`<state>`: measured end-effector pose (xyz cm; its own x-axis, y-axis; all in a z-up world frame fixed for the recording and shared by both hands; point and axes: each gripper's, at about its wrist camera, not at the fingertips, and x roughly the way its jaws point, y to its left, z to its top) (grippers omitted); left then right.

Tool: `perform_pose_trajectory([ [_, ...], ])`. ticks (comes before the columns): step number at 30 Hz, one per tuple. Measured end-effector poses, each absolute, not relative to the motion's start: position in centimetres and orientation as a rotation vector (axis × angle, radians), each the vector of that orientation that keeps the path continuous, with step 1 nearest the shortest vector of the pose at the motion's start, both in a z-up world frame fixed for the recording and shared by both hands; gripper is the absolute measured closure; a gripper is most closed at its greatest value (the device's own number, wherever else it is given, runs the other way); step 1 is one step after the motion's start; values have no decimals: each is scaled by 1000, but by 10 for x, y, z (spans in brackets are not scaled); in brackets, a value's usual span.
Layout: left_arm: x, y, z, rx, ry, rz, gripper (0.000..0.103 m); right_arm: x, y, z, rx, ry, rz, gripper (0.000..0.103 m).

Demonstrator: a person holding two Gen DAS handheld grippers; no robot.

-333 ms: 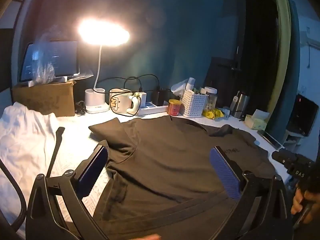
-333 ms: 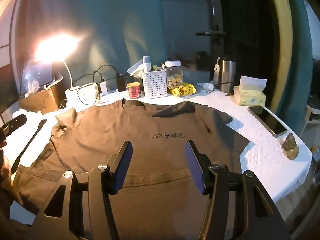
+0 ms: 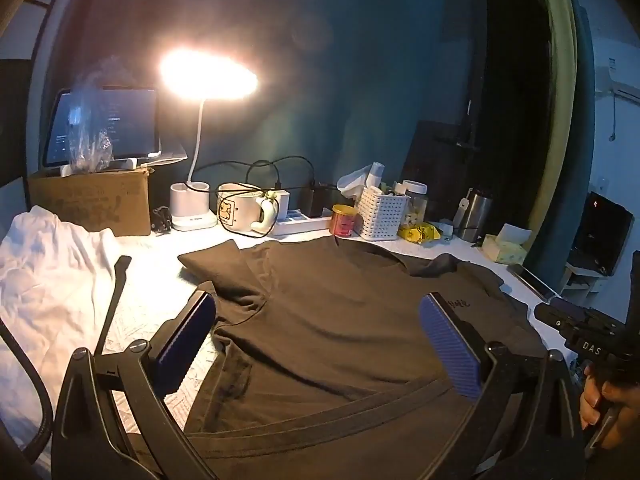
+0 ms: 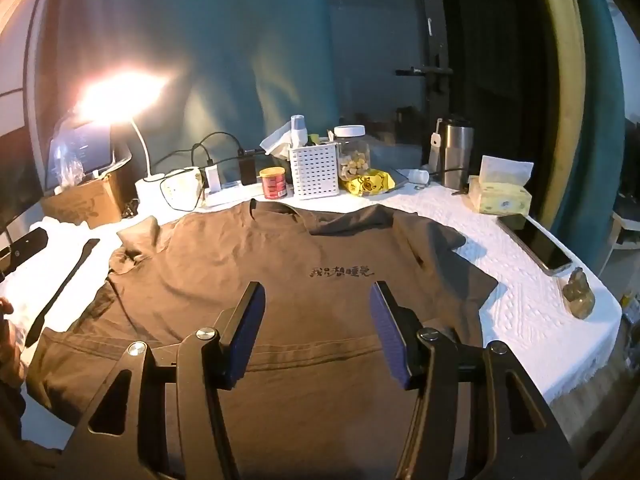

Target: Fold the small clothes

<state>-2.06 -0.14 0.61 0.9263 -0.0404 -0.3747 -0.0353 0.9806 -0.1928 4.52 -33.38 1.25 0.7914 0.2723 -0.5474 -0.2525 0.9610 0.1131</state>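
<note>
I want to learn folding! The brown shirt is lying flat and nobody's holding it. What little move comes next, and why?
Probably lower the left gripper to the shirt's rumpled sleeve and pinch it. Both grippers, the right gripper too, hover open above the spread cloth with nothing between their fingers, so a first fold likely starts at that sleeve.

A brown T-shirt (image 4: 280,280) lies spread flat on the white-covered bench (image 4: 532,312), with a phone (image 4: 536,248), tissue box (image 4: 500,196), white basket (image 4: 314,172), red tin (image 4: 273,183), mug (image 3: 240,210) and lit desk lamp (image 3: 208,76) around it.
</note>
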Motion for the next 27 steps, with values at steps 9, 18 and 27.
perform_pose_trajectory([
  [9,-18,-11,8,-173,390,1,2,29,-314,9,24,595,276,45],
  [18,-16,-8,7,-174,387,-9,2,32,-313,6,20,595,276,45],
  [27,-18,-10,7,-165,381,-8,2,31,-313,6,20,594,275,45],
])
